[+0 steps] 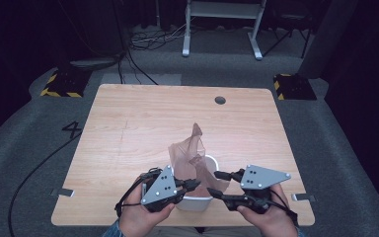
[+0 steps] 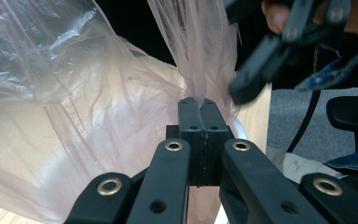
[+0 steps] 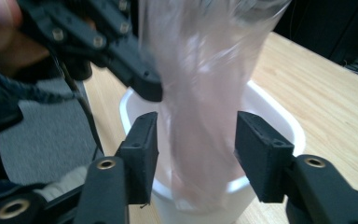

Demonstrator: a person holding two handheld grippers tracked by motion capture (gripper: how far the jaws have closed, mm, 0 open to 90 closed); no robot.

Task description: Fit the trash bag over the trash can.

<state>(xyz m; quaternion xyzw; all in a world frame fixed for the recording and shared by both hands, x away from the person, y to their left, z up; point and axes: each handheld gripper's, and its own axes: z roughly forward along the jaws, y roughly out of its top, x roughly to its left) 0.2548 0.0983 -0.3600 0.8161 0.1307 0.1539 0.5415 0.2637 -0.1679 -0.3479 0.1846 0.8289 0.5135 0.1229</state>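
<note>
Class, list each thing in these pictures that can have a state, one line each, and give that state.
Plastic bag: thin, pinkish, crumpled, standing up out of the bin.
White bin: upright near the table's front edge, the bag partly inside it.
Left claw: shut on a fold of the plastic bag.
Right claw: open, the bag between its jaws, pads not pressing.
Table: wooden, its cable hole uncovered.

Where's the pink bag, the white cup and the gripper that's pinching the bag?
Bag (image 1: 190, 158): high view, on its crinkled middle above the cup.
Cup (image 3: 279, 119): right gripper view, on its white rim at the right.
Left gripper (image 2: 198, 109): left gripper view, at the tips of its jaws, closed on the bag.
</note>
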